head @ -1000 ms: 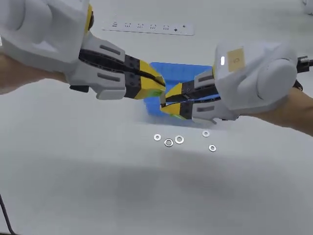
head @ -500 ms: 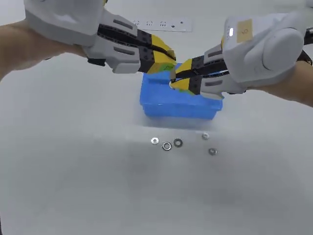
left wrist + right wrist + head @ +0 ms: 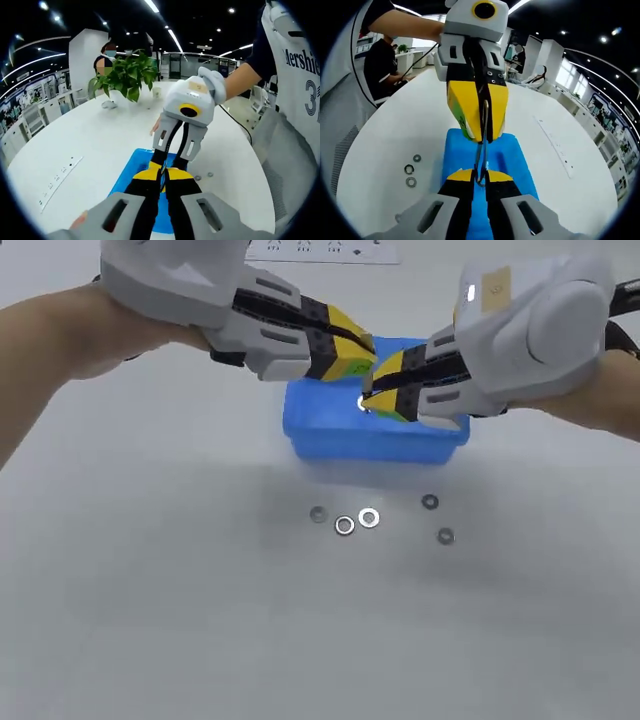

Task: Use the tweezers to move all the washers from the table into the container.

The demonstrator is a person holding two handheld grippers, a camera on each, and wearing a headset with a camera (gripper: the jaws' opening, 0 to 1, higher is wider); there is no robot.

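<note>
Your left gripper (image 3: 358, 356) and right gripper (image 3: 376, 398) meet tip to tip above the blue container (image 3: 330, 435), which sits on the white table (image 3: 150, 590). The tweezers (image 3: 481, 155) run between the two. In the right gripper view they come out from between the left gripper's yellow jaws and end between the right gripper's own jaws. Both pairs of jaws are pinched in on the tweezers, with only a thin slit between them.

In the head view a small bright ring (image 3: 363, 403) sits where the tips meet, over the container's opening. It looks like a washer, but it is too small to tell what holds it.

Five washers (image 3: 344, 526) lie flat on the table near the container, on the side toward you. Three are close together on the left and two are spaced out on the right. None touches the container.

In the left gripper view the right gripper faces you head-on, with the container below it and two washers on the table beside the container.
</note>
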